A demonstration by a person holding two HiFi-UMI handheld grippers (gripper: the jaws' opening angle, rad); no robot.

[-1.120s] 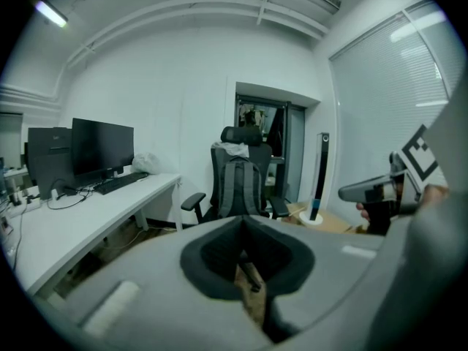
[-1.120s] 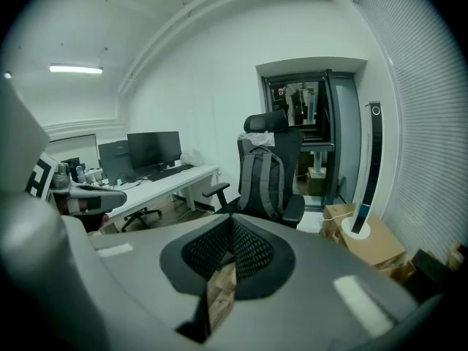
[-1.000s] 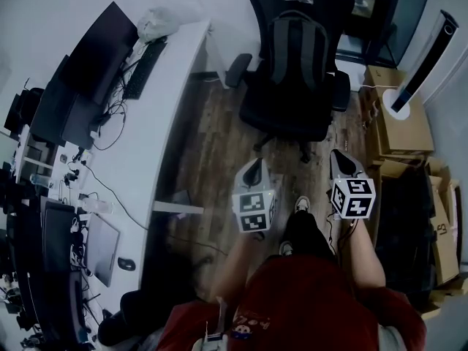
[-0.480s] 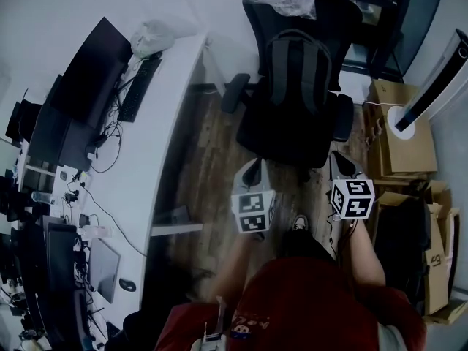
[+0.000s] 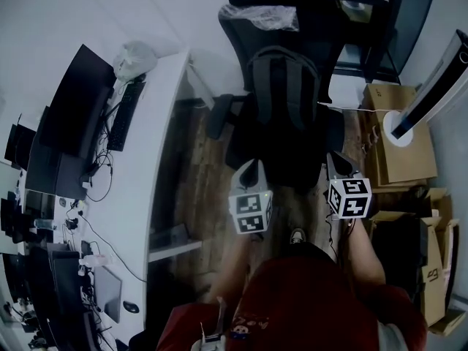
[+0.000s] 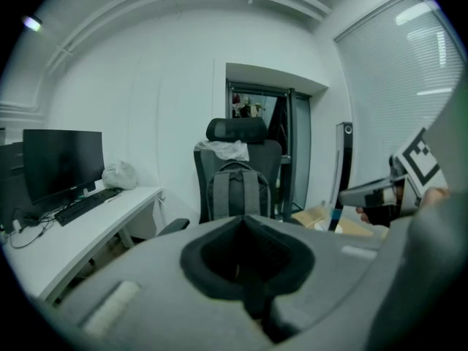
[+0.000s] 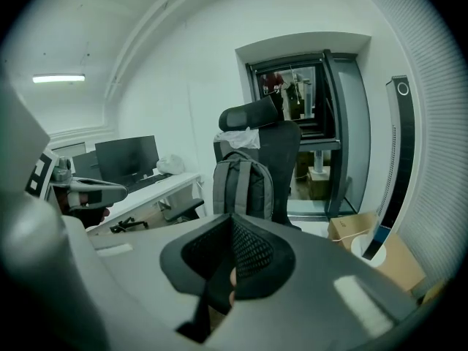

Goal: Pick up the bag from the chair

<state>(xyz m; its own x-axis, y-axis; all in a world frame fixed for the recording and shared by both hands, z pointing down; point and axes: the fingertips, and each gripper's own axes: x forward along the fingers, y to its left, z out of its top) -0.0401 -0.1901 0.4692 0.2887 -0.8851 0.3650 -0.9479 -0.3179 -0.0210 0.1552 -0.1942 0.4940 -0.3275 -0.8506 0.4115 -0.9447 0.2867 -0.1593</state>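
Left gripper (image 5: 252, 168) and right gripper (image 5: 339, 164), each with its jaws pressed together on nothing, are held out low in front of the person in the head view, side by side with a gap between them. Both point toward the office chair (image 5: 245, 141). The bag (image 5: 282, 97), a dark grey backpack, stands upright on the seat, leaning against the backrest with its straps facing the person. A white desk (image 5: 157, 148) runs along the left and cardboard boxes (image 5: 401, 134) sit at the right. Both grippers are well short of the bag.

From the left gripper view, the closed pads meet in a point with nothing between them. The bag (image 6: 235, 190) is dead ahead on the chair, its two shoulder straps facing the camera. The right gripper shows at the frame's right edge, level with it.

From the right gripper view, the jaws are likewise shut and empty. The bag (image 7: 243, 183) is ahead and slightly left, filling the seat below a crumpled plastic sheet (image 7: 239, 139) draped over the backrest top.

The step in hand looks like the approach: nothing is touched yet. The next move would likely call for closing the remaining gap, parting at least one set of jaws and aiming for a graspable part. The top of the bag or a strap seems the obvious target, though no carry handle can be made out from here.
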